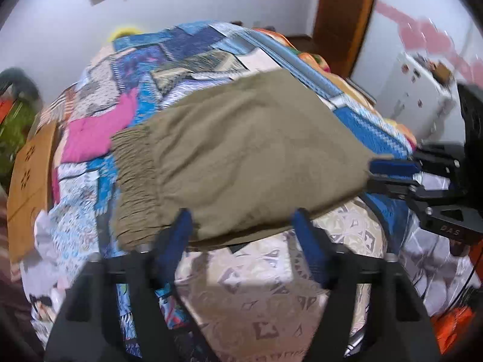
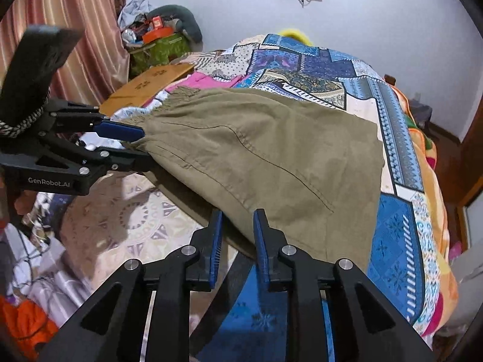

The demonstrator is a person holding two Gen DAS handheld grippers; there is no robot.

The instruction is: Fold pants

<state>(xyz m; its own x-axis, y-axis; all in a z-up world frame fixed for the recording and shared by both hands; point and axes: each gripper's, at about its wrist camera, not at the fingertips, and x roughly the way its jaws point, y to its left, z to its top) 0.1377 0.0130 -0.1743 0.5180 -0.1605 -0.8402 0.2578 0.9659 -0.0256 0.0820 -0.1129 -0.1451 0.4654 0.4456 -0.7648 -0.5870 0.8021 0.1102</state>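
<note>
Olive-green pants [image 1: 241, 150] lie folded on a patchwork quilt, elastic waistband [image 1: 135, 181] to the left. They also show in the right wrist view [image 2: 256, 150]. My left gripper [image 1: 243, 220] is open, its blue fingers straddling the pants' near edge; in the right wrist view [image 2: 132, 141] its fingers sit above and below the waistband corner. My right gripper [image 2: 238, 220] has its jaws narrowly apart around the pants' near edge; in the left wrist view [image 1: 380, 173] its fingers look closed on the pants' right corner.
The quilt-covered bed [image 2: 392, 217] fills both views. A pink cloth [image 1: 90, 138] and a wooden board [image 1: 30, 187] lie left of the pants. A cluttered table [image 2: 157, 42] and curtain [image 2: 84, 45] stand at the far left. A wooden door frame [image 1: 347, 15] is at the right.
</note>
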